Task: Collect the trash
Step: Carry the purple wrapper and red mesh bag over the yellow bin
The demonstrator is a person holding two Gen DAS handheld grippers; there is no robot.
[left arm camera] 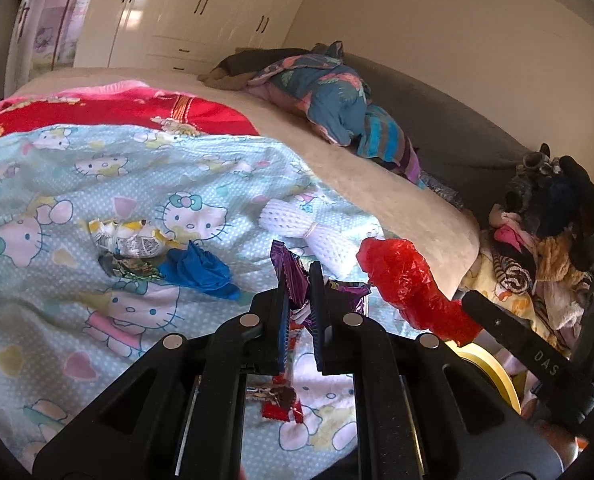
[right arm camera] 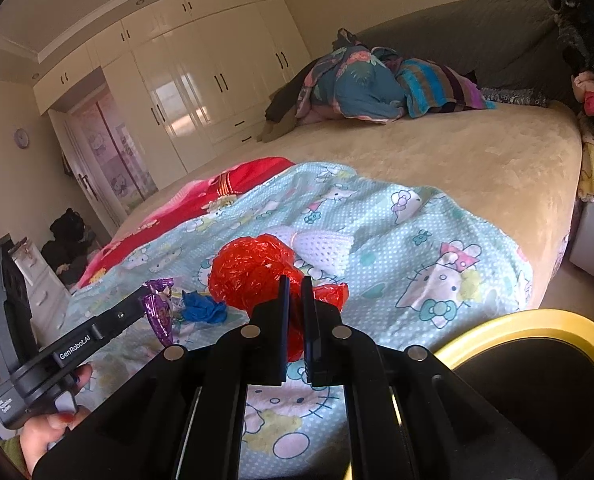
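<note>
In the left wrist view, the left gripper (left arm camera: 300,280) is clamped on a crinkled purple foil wrapper (left arm camera: 293,276) above the pale-blue cartoon-cat bedsheet (left arm camera: 97,320). Only this view shows a knotted white-and-yellow printed wrapper (left arm camera: 131,236) on the sheet, a red wrapper (left arm camera: 281,402) under the jaws, and a heap of clothes (left arm camera: 537,240) at far right. A crumpled blue plastic scrap (left arm camera: 201,274) and white foam net sleeve (left arm camera: 309,232) lie nearby.

In the right wrist view, the right gripper (right arm camera: 295,292) is pinched on a crumpled red plastic bag (right arm camera: 253,268). Only here appear the yellow-rimmed bin (right arm camera: 537,320) at lower right and a hand (right arm camera: 45,436) holding the other gripper.
</note>
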